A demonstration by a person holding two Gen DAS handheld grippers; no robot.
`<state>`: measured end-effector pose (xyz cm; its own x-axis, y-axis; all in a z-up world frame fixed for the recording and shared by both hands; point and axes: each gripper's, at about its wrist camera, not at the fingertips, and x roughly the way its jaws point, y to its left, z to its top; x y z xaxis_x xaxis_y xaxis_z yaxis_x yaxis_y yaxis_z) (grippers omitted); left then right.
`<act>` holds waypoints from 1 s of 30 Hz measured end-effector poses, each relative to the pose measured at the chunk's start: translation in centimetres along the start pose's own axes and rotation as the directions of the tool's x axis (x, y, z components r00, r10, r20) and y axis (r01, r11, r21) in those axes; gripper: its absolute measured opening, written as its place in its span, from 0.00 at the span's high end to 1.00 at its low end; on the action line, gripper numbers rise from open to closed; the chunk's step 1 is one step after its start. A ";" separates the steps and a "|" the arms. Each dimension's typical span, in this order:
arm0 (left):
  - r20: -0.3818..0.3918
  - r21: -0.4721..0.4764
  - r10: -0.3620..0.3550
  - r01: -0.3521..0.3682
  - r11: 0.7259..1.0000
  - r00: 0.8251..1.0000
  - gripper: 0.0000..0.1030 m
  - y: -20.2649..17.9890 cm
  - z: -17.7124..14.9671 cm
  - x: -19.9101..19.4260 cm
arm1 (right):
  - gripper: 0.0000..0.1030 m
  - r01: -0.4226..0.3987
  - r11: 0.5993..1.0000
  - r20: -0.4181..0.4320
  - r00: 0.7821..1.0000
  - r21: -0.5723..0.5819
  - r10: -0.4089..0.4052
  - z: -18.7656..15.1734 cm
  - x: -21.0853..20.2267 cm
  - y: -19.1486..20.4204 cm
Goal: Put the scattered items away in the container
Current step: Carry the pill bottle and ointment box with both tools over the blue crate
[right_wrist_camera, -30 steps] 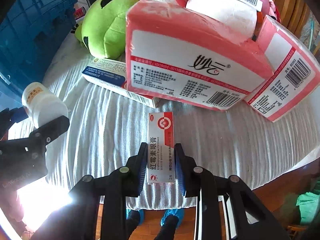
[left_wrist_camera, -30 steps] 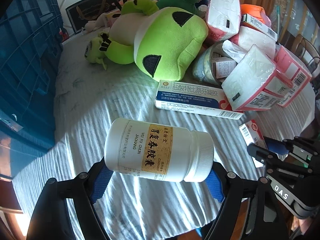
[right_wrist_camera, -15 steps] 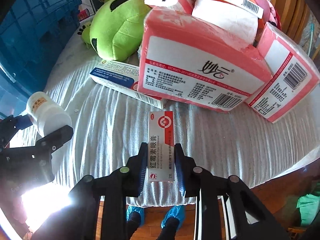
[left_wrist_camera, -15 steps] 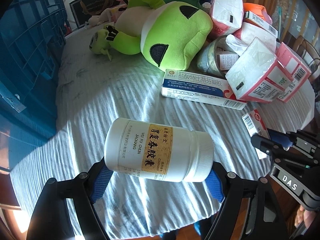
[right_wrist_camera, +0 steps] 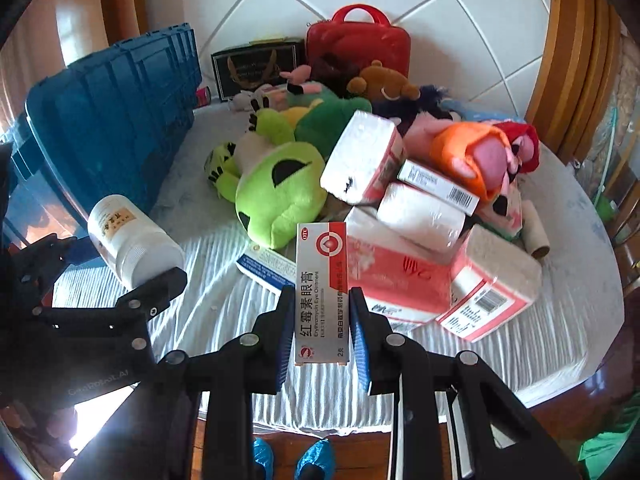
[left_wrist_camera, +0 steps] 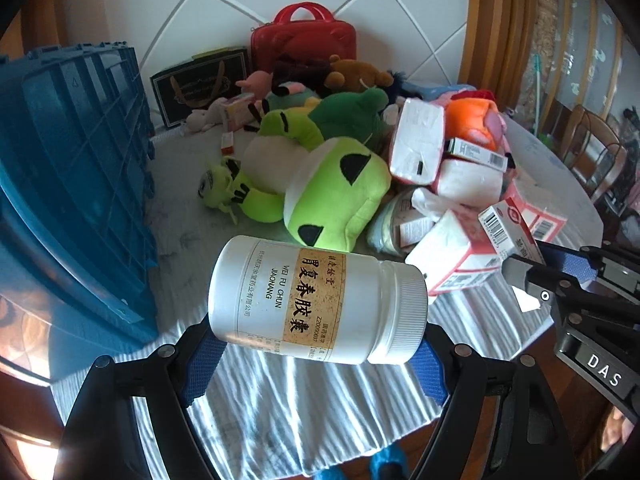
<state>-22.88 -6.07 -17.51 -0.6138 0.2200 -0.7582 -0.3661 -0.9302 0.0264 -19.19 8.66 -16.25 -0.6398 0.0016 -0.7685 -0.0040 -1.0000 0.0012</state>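
Observation:
My left gripper (left_wrist_camera: pixel 316 354) is shut on a white pill bottle (left_wrist_camera: pixel 316 300), held sideways by its base and cap, lifted above the white cloth. The same bottle (right_wrist_camera: pixel 132 240) shows at the left of the right wrist view. My right gripper (right_wrist_camera: pixel 322 336) is shut on a small red-and-white ointment box (right_wrist_camera: pixel 322 292), held upright above the table; the box (left_wrist_camera: pixel 510 228) appears at the right of the left wrist view. A blue plastic crate (left_wrist_camera: pixel 68 184) stands at the left, its ribbed side also visible as the crate (right_wrist_camera: pixel 120 116).
A lime green plush (right_wrist_camera: pixel 276 196), other soft toys, pink-and-white tissue packs (right_wrist_camera: pixel 400 276), a blue-and-white medicine box (right_wrist_camera: pixel 266 266) and a cardboard tube (right_wrist_camera: pixel 536 228) lie heaped on the round table (right_wrist_camera: pixel 576 280). A red case (right_wrist_camera: pixel 360 46) and a black box (right_wrist_camera: pixel 256 66) stand against the wall.
Both grippers have risen with their loads, and both views have tipped up to show the wall, the red case and more of the pile. The grips are unchanged.

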 end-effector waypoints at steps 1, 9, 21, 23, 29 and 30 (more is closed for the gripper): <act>0.022 -0.005 0.007 -0.007 1.000 1.000 0.21 -0.1 0.8 -0.7 | 0.75 0.000 1.000 0.018 1.000 -0.015 0.000 0.8 -0.6 -0.1; 0.180 -0.060 0.109 -0.099 0.993 0.978 0.21 -0.8 7.1 -5.9 | 0.75 -0.030 0.991 0.155 0.987 -0.131 0.050 7.6 -4.7 -1.1; 0.288 -0.231 0.360 -0.301 0.925 0.887 0.21 6.8 13.0 -12.8 | 0.75 -0.168 0.920 0.271 0.923 -0.355 0.272 18.2 -8.0 6.5; 0.286 -0.266 0.402 -0.331 0.905 0.870 0.21 9.6 13.3 -13.9 | 0.75 -0.189 0.900 0.277 0.909 -0.392 0.311 19.9 -8.0 9.2; 0.239 -0.332 0.525 -0.440 0.834 0.816 0.21 19.4 13.0 -15.5 | 0.75 -0.238 0.831 0.264 0.873 -0.503 0.410 23.8 -7.2 19.7; 0.228 -0.340 0.537 -0.450 0.826 0.812 0.21 21.1 12.9 -15.6 | 0.75 -0.249 0.819 0.253 0.870 -0.516 0.424 24.5 -6.9 21.6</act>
<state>-30.04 -25.31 3.33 -0.8548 -0.2536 -0.4528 0.2120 -0.9670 0.1415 -33.67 -12.83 4.71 -0.7526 -0.4216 -0.5059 0.5529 -0.8218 -0.1377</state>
